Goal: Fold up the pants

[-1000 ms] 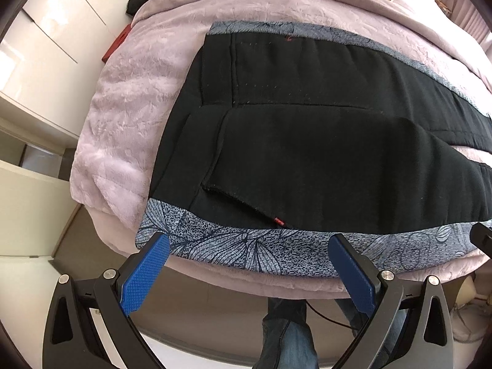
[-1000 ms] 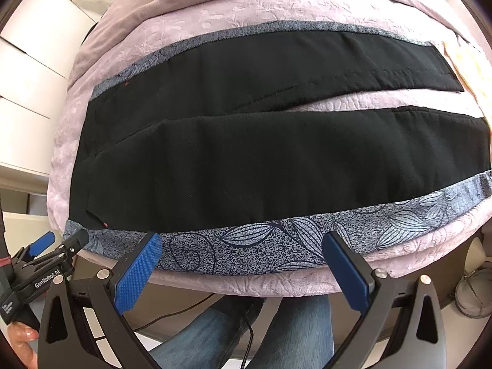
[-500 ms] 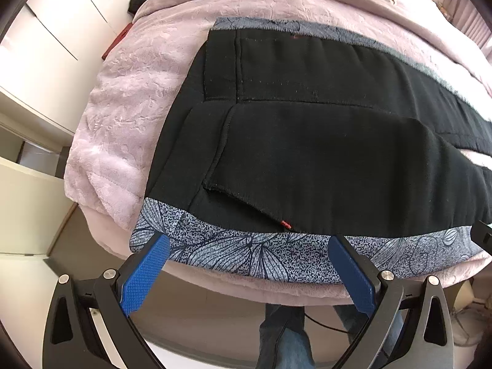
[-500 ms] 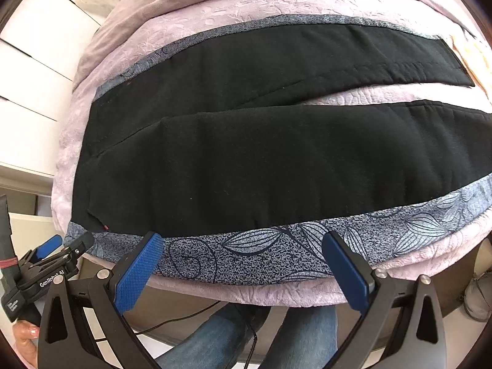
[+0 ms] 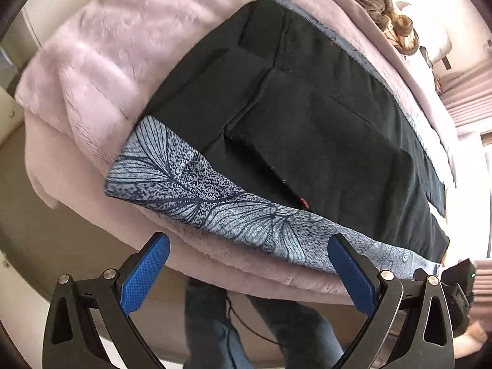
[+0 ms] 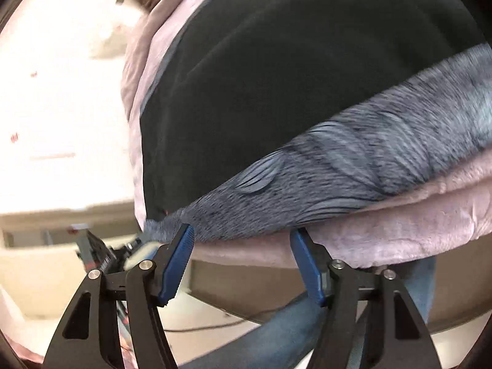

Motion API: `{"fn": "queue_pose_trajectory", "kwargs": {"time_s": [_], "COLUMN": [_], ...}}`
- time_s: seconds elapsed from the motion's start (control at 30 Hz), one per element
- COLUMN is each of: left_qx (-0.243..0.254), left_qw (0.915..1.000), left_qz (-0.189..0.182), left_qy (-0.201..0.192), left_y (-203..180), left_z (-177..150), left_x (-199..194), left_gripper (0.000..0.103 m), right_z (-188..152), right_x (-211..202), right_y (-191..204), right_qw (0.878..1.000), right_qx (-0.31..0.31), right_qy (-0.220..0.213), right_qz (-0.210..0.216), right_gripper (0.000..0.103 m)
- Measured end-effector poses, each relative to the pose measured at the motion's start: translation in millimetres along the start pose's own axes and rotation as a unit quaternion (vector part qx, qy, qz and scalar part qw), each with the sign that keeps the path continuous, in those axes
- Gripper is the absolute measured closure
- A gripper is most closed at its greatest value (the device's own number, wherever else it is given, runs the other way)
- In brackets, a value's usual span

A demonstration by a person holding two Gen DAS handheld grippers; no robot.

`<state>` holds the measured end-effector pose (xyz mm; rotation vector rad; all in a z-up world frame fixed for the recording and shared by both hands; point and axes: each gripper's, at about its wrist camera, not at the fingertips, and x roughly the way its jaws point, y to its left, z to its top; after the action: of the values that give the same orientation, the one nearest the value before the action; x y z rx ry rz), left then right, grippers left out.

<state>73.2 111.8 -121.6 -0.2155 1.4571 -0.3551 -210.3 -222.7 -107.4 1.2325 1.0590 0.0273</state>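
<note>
Clearly the pants (image 5: 323, 129) lie flat across the frame's centre on the bed (image 5: 92, 70): soft, limp, light. We'd pinch the patterned edge (image 5: 215, 196). The left gripper (image 5: 246, 264) gapes wide; the right gripper (image 6: 241, 246), blurred, seems narrower, holding nothing.

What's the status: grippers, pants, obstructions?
Left gripper open, empty. Right gripper open at leaf-print cloth edge. Black pants flat, unfolded. Nothing obstructing.

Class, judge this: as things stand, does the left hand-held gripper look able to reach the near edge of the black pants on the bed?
Probably yes: the left hand-held gripper is open, and only the leaf-patterned grey cloth lies before the black pants.
</note>
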Motion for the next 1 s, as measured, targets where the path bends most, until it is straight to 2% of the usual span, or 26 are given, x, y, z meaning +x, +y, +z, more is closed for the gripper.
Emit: {"fn": "queue_pose_trajectory", "kwargs": {"time_s": [0.03, 0.07, 0.17, 0.23, 0.3, 0.4, 0.43, 0.47, 0.5, 0.53, 0.57, 0.6, 0.63, 0.73, 0.77, 0.83, 0.93, 1.0], "left_qx": [-0.003, -0.008, -0.019, -0.013, -0.008, -0.008, -0.011, -0.012, -0.014, -0.016, -0.025, -0.029, -0.030, -0.018, -0.019, -0.036, -0.072, -0.088], "left_qw": [1.0000, 1.0000, 0.9996, 0.9996, 0.9994, 0.9994, 0.9996, 0.9997, 0.9999, 0.9998, 0.9996, 0.9994, 0.9994, 0.9997, 0.9997, 0.9993, 0.9972, 0.9959], "left_qz": [0.000, -0.004, -0.019, -0.022, -0.029, -0.033, -0.026, -0.020, -0.002, 0.000, -0.005, -0.007, -0.005, 0.013, 0.012, 0.010, -0.019, -0.020], "left_qy": [0.003, 0.002, -0.001, -0.008, -0.013, -0.011, -0.004, -0.001, 0.007, 0.012, 0.014, 0.015, 0.014, 0.006, 0.012, 0.010, 0.003, 0.006], "left_y": [0.2, 2.3, 1.9, 0.3, -5.2, -5.5, -4.6, -2.2, 0.3, 4.3, 8.1, 9.1, 10.0, 5.1, 3.5, 3.0, 4.5, 2.3], "left_z": [-0.3, 0.0, 4.2, 10.6, 15.8, 18.9, 19.8, 20.1, 21.0, 22.6, 22.7, 23.0, 22.4, 20.3, 19.3, 15.2, 14.5, 16.5], "left_x": [1.9, 3.6, 3.1, -1.2, -6.1, -7.7, -2.9, -0.9, 5.0, 7.2, 6.3, 3.5, -1.9, -18.2, -19.2, -21.6, -25.1, -17.8], "left_gripper": [0.002, 0.010, 0.016, 0.031, 0.031, 0.031, 0.035, 0.050, 0.057, 0.065, 0.067, 0.067, 0.067, 0.065, 0.048, 0.031, 0.031, 0.031], "right_z": [-1.5, -2.2, 0.2, 6.7, 11.4, 14.6, 15.7, 14.8, 14.6, 15.3, 16.7, 16.9, 17.8, 20.3, 22.5, 28.1, 37.6, 45.2], "right_x": [-2.6, -5.3, -7.6, -9.1, -11.0, -7.3, -9.0, -7.2, -8.1, -9.2, -8.0, -8.4, -7.9, -12.6, -15.9, -18.1, -20.2, -21.2], "right_y": [-4.8, -9.1, -12.4, -7.7, -0.2, 2.0, -0.6, -4.2, -7.8, -12.6, -14.4, -17.3, -20.3, -18.4, -18.2, -16.8, -6.2, -2.7], "right_qw": [1.000, 1.000, 0.998, 0.996, 0.994, 0.995, 0.996, 0.995, 0.995, 0.994, 0.994, 0.994, 0.994, 0.993, 0.990, 0.986, 0.985, 0.987], "right_qx": [0.011, 0.020, 0.032, 0.037, 0.034, 0.028, 0.033, 0.042, 0.052, 0.064, 0.074, 0.082, 0.083, 0.083, 0.089, 0.093, 0.087, 0.077], "right_qy": [-0.006, -0.010, -0.021, -0.036, -0.048, -0.043, -0.040, -0.040, -0.040, -0.042, -0.042, -0.042, -0.042, -0.041, -0.042, -0.044, -0.032, -0.019], "right_qz": [0.009, 0.021, 0.046, 0.072, 0.096, 0.083, 0.079, 0.076, 0.073, 0.072, 0.068, 0.053, 0.050, 0.074, 0.099, 0.129, 0.144, 0.137], "right_gripper": [0.034, 0.034, 0.035, 0.043, 0.051, 0.051, 0.051, 0.051, 0.051, 0.060, 0.070, 0.091, 0.096, 0.097, 0.097, 0.097, 0.097, 0.097]}}
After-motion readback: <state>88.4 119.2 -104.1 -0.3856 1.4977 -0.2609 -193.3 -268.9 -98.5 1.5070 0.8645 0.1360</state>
